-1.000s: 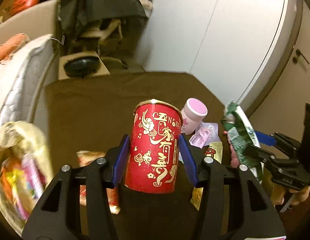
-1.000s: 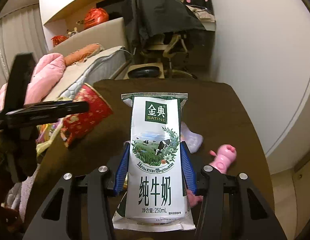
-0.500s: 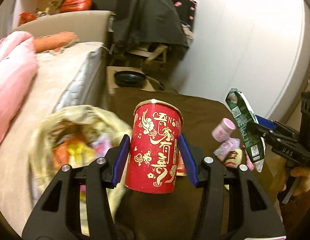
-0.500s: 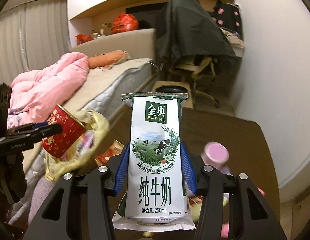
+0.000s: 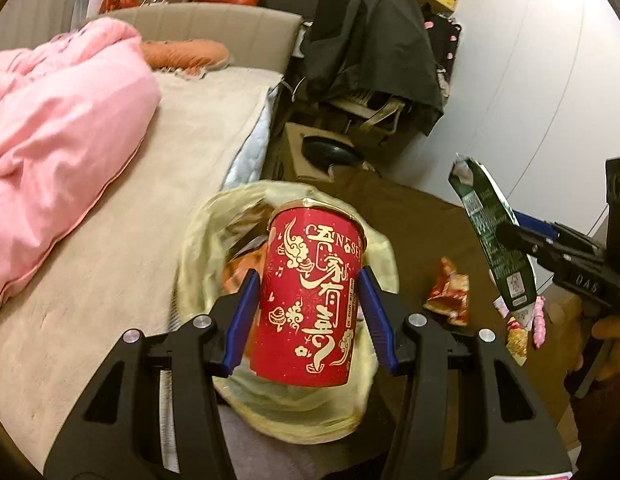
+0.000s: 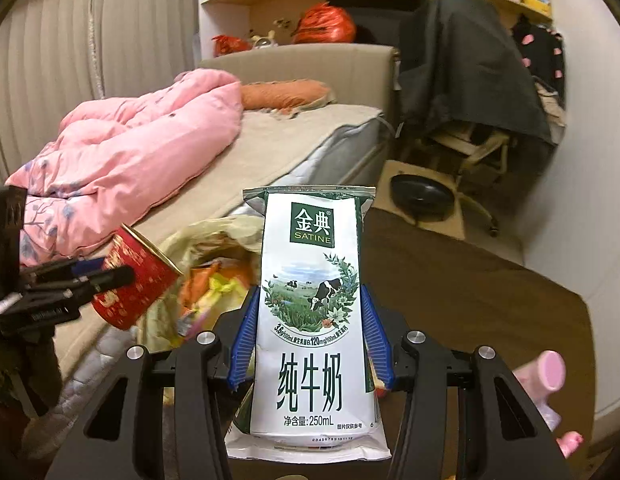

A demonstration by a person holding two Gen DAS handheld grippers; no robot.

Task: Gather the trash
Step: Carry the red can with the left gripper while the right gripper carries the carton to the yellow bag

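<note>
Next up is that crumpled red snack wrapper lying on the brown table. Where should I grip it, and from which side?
Take the red snack wrapper by its upper, raised crinkled end, coming from above with the jaws across its narrow width. It lies flat on the table, so a side approach would probably slide under nothing; the puckered end gives something to pinch.

one red cup [image 5: 312,300], one milk carton [image 6: 314,316], one yellow trash bag [image 5: 201,248], two tongs [image 5: 310,316]

A bed [image 6: 293,148] with a pink quilt [image 6: 141,140] stands along the curtain [image 6: 89,40]. Beside it is a dark brown tabletop [image 6: 450,300]. A chair [image 6: 470,92] covered with dark cloth stands near the white wall [image 5: 530,60].
</note>
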